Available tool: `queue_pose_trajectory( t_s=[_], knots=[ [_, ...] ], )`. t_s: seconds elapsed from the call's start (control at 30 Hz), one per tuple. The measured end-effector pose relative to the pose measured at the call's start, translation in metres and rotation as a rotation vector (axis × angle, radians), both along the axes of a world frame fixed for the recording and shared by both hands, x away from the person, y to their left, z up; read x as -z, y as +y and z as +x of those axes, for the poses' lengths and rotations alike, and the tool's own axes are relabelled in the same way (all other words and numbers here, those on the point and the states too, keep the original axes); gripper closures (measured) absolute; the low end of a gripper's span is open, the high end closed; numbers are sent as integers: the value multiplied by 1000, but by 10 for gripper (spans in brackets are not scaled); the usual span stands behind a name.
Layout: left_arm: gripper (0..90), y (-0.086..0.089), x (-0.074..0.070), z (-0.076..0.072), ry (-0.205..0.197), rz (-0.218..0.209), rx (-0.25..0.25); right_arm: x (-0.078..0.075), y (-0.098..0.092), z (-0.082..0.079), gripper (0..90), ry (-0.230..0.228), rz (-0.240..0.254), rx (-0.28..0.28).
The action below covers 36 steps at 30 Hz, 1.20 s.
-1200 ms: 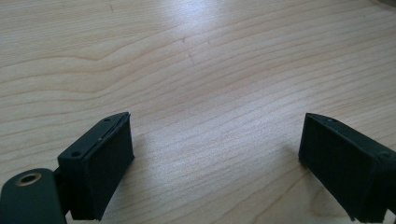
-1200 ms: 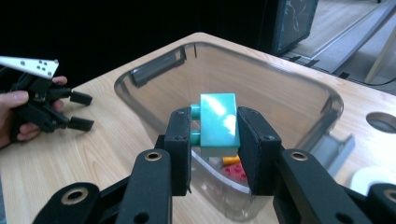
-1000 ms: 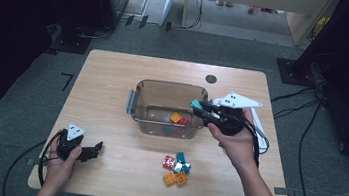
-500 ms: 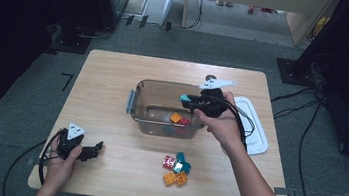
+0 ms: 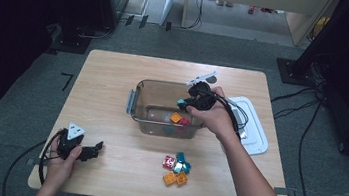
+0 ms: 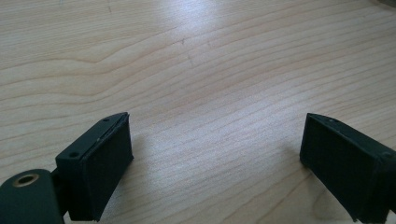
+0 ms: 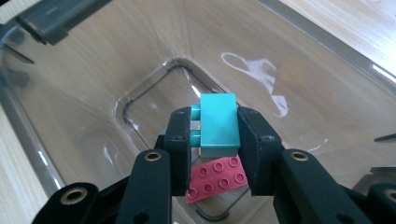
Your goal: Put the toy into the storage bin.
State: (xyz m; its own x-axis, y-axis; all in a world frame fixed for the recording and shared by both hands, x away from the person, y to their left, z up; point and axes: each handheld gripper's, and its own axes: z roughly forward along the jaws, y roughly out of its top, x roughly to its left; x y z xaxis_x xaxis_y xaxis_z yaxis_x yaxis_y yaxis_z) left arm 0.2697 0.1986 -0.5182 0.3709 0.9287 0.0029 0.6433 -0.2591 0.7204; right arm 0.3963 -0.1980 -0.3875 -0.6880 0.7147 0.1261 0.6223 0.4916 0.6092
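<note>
A clear plastic tub [image 5: 137,104] stands mid-table. Over its right half my right gripper [image 5: 182,102] is shut on a teal brick [image 7: 218,123], held above the tub's floor. Beneath it in the tub lie a red brick [image 7: 218,178] and an orange brick [image 5: 175,118]. A small heap of loose bricks [image 5: 176,168] in red, teal and orange sits on the table in front of the tub. My left gripper [image 5: 96,148] rests at the table's front left, jaws wide open over bare wood [image 6: 210,93], nothing between them.
A white lid [image 5: 254,125] lies flat to the right of the tub, partly under the right forearm. The wooden table [image 5: 109,80] ends close behind the left hand. Cables trail from both grippers.
My right gripper has carried the teal brick leftward and a little down, from above the tub's right rim to over its inside. The left hand has stayed put.
</note>
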Motion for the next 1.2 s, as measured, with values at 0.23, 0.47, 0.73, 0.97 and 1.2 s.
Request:
queue_pose_trajectory(
  t_s=[0.23, 0.47, 0.73, 0.97, 1.2],
  knots=[
    [92, 0, 0, 0, -1, -1, -2, 1, 2, -2, 445, -7, 9, -12],
    [92, 0, 0, 0, -1, 0, -2, -12, -9, -20, 364, -107, 94, 5],
    [92, 0, 0, 0, -2, 0, -2, -30, -30, -59, 304, -196, 185, 2],
    [91, 0, 0, 1, 1, 0, -2, -34, -50, -100, 275, -227, 218, -12],
    [91, -1, 0, 0, -2, -1, -6, -16, -64, -134, 306, -242, 224, -15]
  ],
)
